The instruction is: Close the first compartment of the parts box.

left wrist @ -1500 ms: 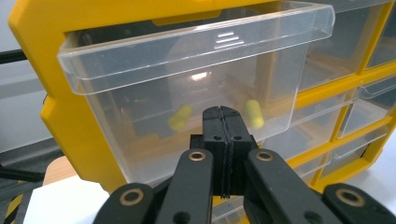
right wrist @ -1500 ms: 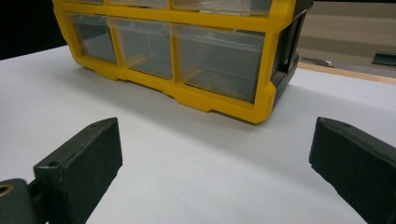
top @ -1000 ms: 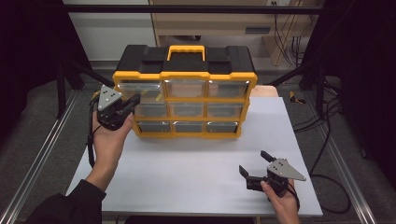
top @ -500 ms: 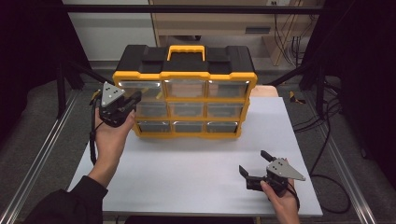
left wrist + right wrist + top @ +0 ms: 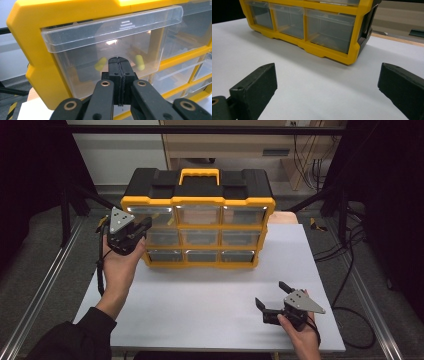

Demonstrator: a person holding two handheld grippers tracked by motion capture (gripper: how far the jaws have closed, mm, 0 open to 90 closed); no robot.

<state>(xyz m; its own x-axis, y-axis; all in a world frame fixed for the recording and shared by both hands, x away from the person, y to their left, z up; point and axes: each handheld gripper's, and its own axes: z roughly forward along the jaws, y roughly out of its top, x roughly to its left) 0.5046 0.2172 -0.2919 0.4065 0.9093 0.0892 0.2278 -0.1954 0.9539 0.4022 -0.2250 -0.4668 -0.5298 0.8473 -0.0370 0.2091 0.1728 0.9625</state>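
Up at the far left of the white table (image 5: pixel 210 305), the left gripper (image 5: pixel 142 226) is raised in the person's left hand (image 5: pixel 119 265) against the front of a yellow and black drawer cabinet (image 5: pixel 197 227), level with its upper left corner. Its two black jaws are pressed flat together with nothing between them, and in the left gripper view the joined tips (image 5: pixel 119 65) stand just in front of the clear top-left drawer (image 5: pixel 110 50); whether they touch the plastic I cannot tell. Through that drawer's front two small pale yellow pieces (image 5: pixel 100 63) can be seen lying inside, one to each side of the jaws. The cabinet stands upright toward the far edge of the table, three rows of three clear drawers facing the person, with a black top and a yellow carrying handle (image 5: pixel 199 173). At the near right, well apart from the cabinet, the right gripper (image 5: pixel 271 296) is held low over the table in the person's right hand (image 5: pixel 300 332), its jaws spread wide and empty. In the right gripper view those jaws frame bare tabletop, with the cabinet's lower right corner (image 5: pixel 352 58) farther off between them. A dark sleeve (image 5: pixel 75 340) covers the left forearm at the near left edge.
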